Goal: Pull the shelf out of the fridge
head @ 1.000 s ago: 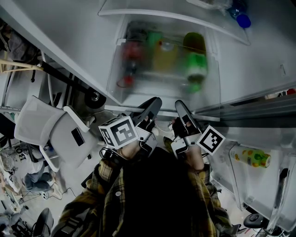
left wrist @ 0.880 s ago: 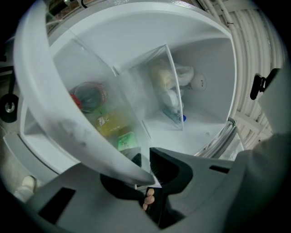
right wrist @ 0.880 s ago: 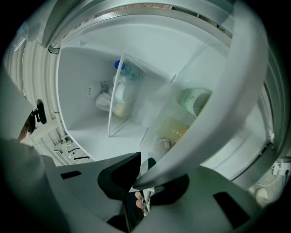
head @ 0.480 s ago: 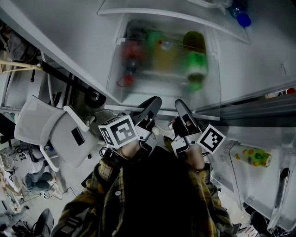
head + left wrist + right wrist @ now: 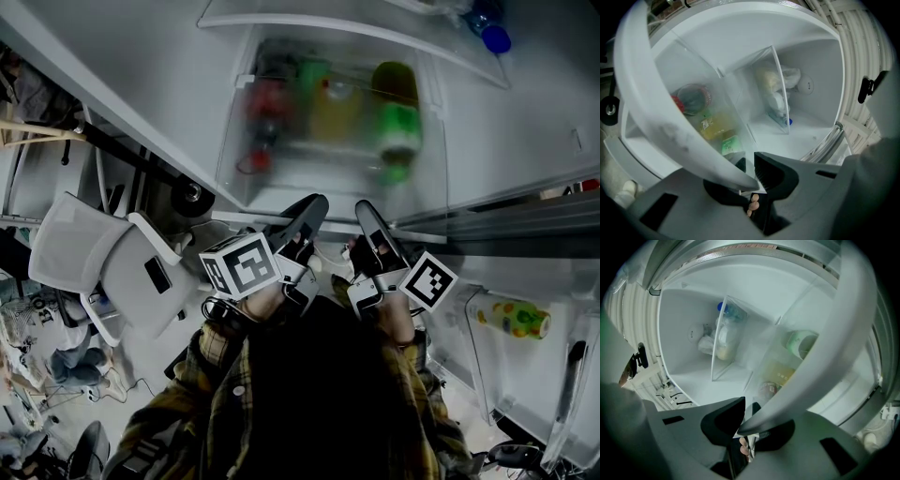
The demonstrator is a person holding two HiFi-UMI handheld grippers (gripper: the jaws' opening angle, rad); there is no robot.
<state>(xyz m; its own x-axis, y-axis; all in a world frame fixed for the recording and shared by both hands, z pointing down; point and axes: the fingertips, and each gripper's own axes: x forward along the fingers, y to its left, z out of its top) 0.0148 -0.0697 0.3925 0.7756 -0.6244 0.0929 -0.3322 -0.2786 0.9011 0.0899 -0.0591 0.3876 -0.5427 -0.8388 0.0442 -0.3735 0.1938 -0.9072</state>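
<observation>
The fridge's clear pull-out shelf bin [image 5: 239, 141] sits partly drawn forward, with a red bottle [image 5: 267, 108], a yellow bottle [image 5: 336, 117] and a green bottle [image 5: 397, 122] lying inside. My left gripper [image 5: 305, 225] is shut on the left part of its front lip. My right gripper [image 5: 370, 225] is shut on the same lip a little to the right. In the left gripper view the white lip [image 5: 656, 117] runs into the left gripper [image 5: 750, 176]. In the right gripper view the lip [image 5: 825, 357] enters the right gripper [image 5: 747, 420].
A glass shelf [image 5: 347, 28] hangs above the bin, with a blue-capped bottle [image 5: 489, 37] beyond it. The open door's rack at the right holds a yellow bottle [image 5: 511, 319]. A white chair [image 5: 103, 258] stands at the left, beside the fridge.
</observation>
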